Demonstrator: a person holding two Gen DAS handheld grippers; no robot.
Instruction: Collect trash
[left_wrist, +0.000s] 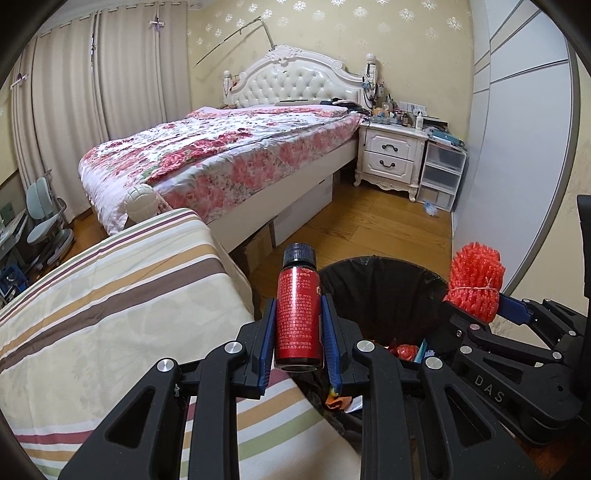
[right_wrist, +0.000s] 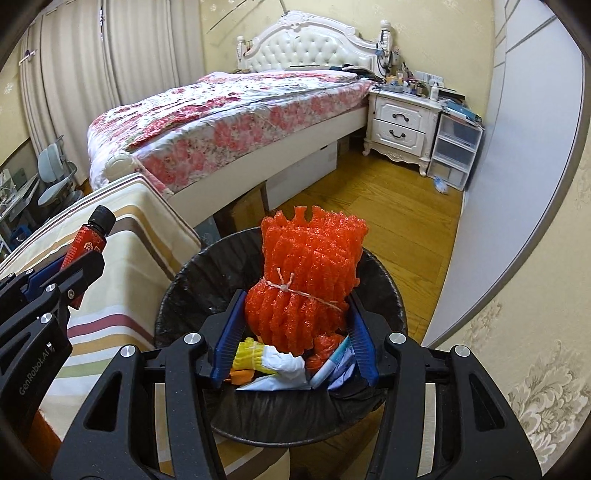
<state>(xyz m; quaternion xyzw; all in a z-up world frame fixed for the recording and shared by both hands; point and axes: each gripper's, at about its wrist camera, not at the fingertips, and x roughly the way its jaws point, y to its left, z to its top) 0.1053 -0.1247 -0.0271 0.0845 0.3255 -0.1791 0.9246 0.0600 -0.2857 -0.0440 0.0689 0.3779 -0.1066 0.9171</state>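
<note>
Left gripper (left_wrist: 299, 314) clamps red bottle (left_wrist: 298, 314) upright between its pads, beside bin rim, over striped cover (left_wrist: 110, 295). Right gripper (right_wrist: 295, 317) grips tied orange foam-net bundle (right_wrist: 306, 273), hanging directly above black-lined trash bin (right_wrist: 192, 280) already holding wrappers.

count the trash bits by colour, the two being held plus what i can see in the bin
Red: 2, the bottle held in the left gripper and a crumpled piece in the bin
Orange: 2, the foam net bundle in the right gripper and a scrap
Yellow: 1, foam net
White: 1, crumpled paper
Blue and white: 1, wrapper
Total: 7, counting only what shows
</note>
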